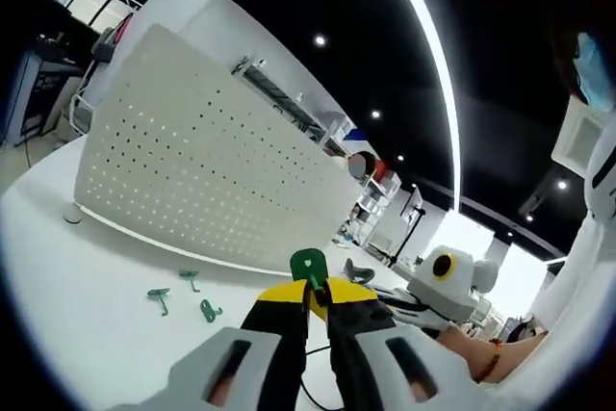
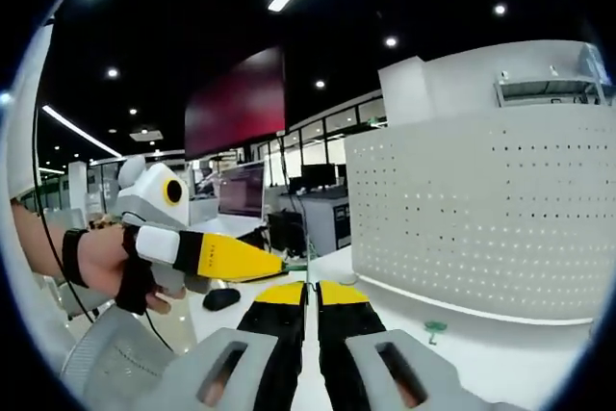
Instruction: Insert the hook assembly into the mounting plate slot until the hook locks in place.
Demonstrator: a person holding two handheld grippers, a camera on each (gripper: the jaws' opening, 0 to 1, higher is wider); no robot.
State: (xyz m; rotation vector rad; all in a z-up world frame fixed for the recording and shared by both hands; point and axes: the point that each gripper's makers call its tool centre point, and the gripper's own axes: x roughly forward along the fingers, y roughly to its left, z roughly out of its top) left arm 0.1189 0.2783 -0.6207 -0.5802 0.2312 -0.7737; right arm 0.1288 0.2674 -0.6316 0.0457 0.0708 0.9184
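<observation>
- White perforated mounting plate (image 1: 207, 185) stands upright on the white table (image 1: 87, 334); in the right gripper view the plate (image 2: 472, 214) fills the right side
- The table (image 2: 500, 368) carries the plate's lower edge along a curved line
- Left gripper (image 1: 316, 297): its yellow-tipped jaws are pressed together on a green hook (image 1: 310, 265), which sticks up between the tips, well short of the plate
- In the right gripper view the left gripper (image 2: 279, 265) comes in from the left, held by a hand (image 2: 115, 271), its tip just above the right gripper (image 2: 311, 297)
- Right gripper's jaws sit pressed together with only a thin seam between them, nothing seen in it
- Three spare green hooks (image 1: 183, 295) lie loose on the table before the plate; another green piece (image 2: 435, 329) lies near the plate's foot
</observation>
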